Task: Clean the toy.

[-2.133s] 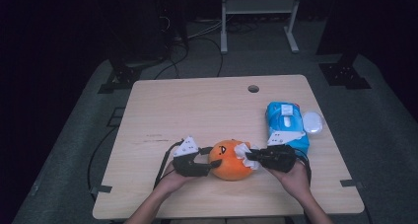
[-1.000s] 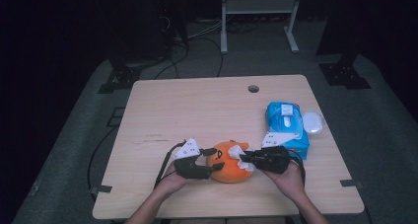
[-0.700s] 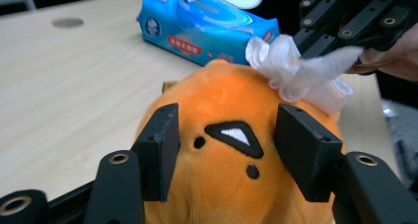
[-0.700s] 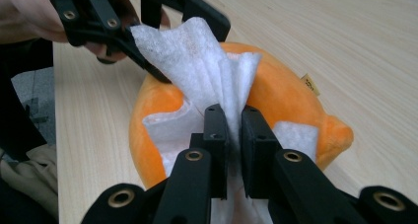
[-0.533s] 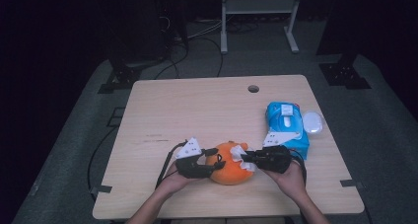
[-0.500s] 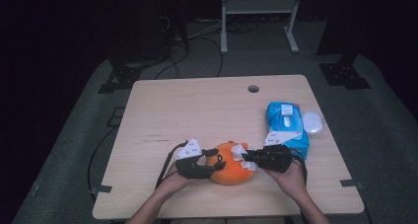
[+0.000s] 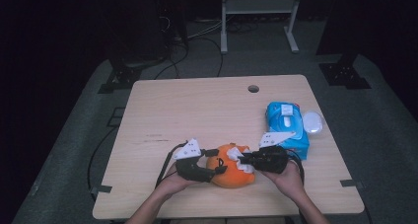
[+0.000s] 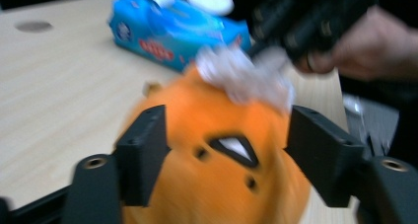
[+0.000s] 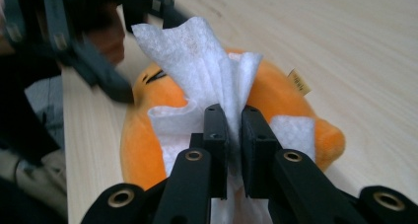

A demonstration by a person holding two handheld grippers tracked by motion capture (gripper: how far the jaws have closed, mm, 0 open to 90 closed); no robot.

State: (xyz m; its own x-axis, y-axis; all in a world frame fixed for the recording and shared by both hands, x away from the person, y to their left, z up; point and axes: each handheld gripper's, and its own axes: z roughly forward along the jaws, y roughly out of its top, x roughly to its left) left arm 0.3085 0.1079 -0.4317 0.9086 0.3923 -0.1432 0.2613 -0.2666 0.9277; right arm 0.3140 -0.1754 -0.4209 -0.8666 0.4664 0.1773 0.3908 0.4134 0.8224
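- orange plush toy [image 7: 230,166]: lies near the front edge of the worktop [image 7: 197,110], between the two grippers, its face turned toward the left one.
- left gripper [image 7: 213,161]: jaws have just been opening; they straddle the toy's sides and, in the left gripper view, stand apart from the orange plush [image 8: 217,169] rather than pressing on it.
- right gripper [image 7: 245,160]: jaws clenched on a white wipe [image 9: 202,56], the tissue bunched between the pads and draped over the toy's top.
- blue wipe pack [image 7: 286,123]: rests just beyond the right hand, with a white lid [image 7: 312,121] beside it.
- advice, as a judgement: steady the toy with the left jaws before stroking, keep the wipe pinched deep, and drag it lightly across the plush so the toy does not roll.
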